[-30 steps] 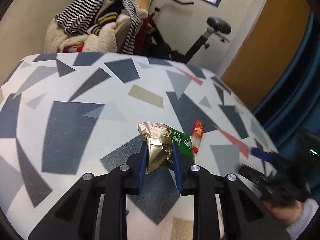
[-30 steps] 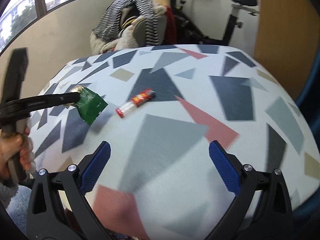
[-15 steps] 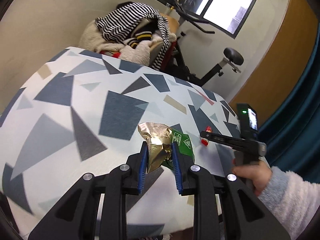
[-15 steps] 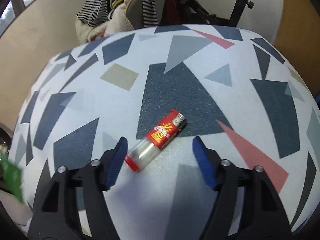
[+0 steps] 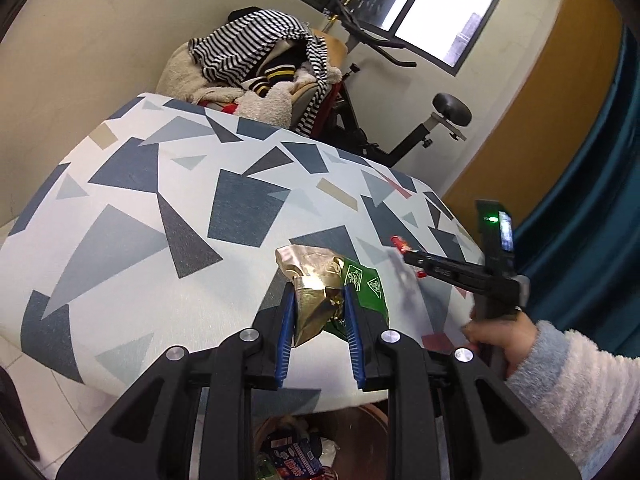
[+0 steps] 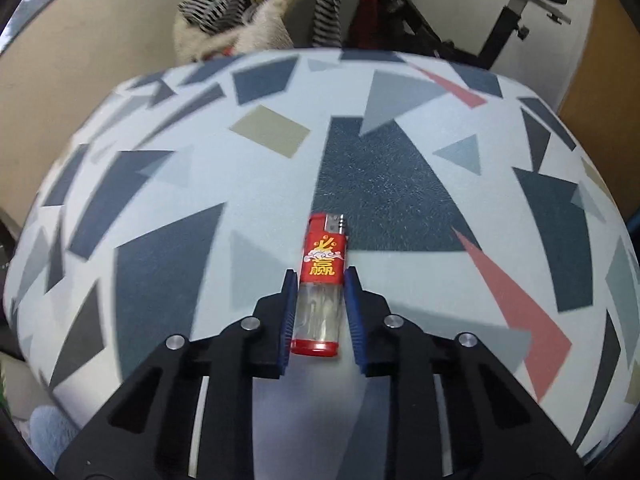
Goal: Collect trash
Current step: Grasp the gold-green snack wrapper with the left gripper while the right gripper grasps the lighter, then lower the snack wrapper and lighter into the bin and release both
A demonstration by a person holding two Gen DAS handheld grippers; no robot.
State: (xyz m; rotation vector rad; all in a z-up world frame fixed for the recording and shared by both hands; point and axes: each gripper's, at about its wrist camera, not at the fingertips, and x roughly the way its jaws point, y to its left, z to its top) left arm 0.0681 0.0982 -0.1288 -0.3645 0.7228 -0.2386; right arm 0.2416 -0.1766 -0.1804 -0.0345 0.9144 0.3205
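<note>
Since a second ago my left gripper [image 5: 319, 312] has carried the crumpled gold and green wrapper [image 5: 324, 300] off the patterned worktop [image 5: 132, 216] edge; it now hangs over the trash bin [image 5: 296, 456] below, so that piece looks ready to drop. My right gripper [image 6: 320, 312], wide open a second ago, has come up to the red lighter [image 6: 322, 280] and now straddles it. My left fingers [image 5: 285, 320] are clamped narrowly on the wrapper. My right fingers [image 6: 289, 312] are closing, nearly together, with the lighter's clear lower body between them as it lies on the worktop; I cannot tell whether they press it yet.
</note>
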